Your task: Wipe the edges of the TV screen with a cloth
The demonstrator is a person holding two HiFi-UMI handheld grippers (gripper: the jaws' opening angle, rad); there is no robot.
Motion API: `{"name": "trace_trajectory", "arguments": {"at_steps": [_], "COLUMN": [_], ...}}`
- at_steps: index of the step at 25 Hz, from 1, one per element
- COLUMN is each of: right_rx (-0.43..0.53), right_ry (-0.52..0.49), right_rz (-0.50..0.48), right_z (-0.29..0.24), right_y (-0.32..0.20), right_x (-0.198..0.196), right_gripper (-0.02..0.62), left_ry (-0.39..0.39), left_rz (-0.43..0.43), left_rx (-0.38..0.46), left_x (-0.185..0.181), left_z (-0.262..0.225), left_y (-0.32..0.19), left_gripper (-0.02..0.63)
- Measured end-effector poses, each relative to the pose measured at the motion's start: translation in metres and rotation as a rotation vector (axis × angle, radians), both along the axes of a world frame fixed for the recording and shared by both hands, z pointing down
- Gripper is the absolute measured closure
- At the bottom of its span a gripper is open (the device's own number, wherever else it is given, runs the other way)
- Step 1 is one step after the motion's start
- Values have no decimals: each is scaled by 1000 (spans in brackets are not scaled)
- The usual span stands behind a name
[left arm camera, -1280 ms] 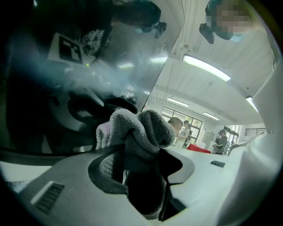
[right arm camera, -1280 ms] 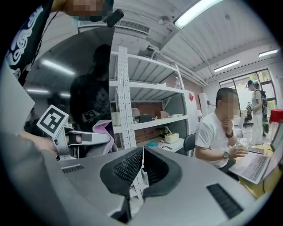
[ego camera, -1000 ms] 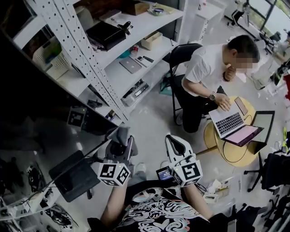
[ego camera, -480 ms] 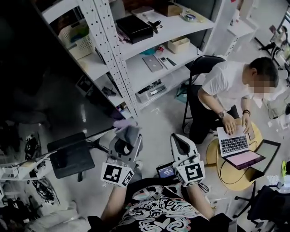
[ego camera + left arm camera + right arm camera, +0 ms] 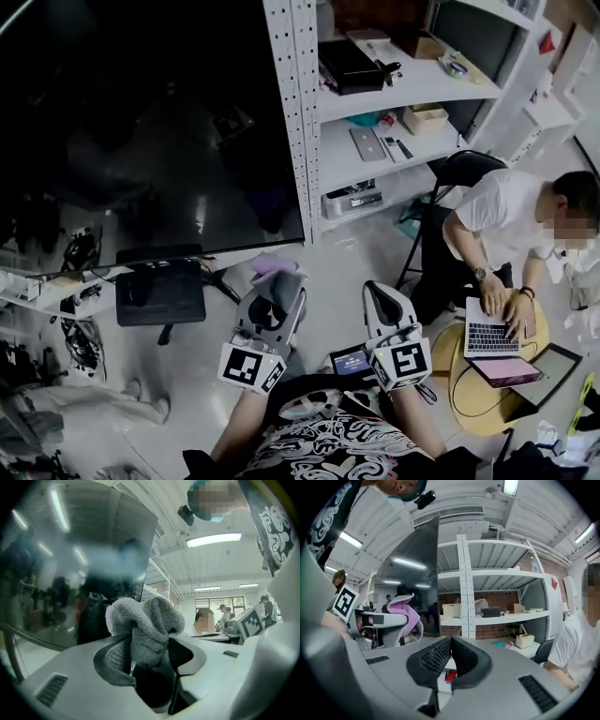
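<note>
- TV screen filling head view from 9 to 12 o'clock; dark, top and left edges running out of frame.
- Left gripper clamping down on bunched cloth, hovering at 5 o'clock of screen's lower right corner; contact with edge hard to tell.
- Right gripper sitting at 3 o'clock of left one, jaws pressing together, gripping nothing.

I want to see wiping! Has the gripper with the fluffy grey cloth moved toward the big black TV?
No. The left gripper with its grey cloth stays just below the black TV screen's lower right corner; the camera swung.
</note>
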State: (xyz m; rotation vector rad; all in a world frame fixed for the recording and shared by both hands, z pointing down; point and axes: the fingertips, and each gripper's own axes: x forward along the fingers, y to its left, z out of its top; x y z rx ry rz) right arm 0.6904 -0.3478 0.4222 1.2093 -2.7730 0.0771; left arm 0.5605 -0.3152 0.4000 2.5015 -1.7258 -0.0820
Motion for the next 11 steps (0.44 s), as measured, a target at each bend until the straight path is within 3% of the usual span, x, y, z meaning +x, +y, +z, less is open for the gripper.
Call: {"name": "trace_trajectory", "arguments": {"at_steps": [11], "right_rx": [22], "right_ry": [0], "right_rz": [-105], "right_z": [-7], "right_y": [28], "right_x": [-38], "right_gripper": [566], "left_ry": [0], "left_rz": [-78], "left_rx": [16], "left_x": [-29], "left_z": [-3], "left_y": [31], "left_gripper": [408]}}
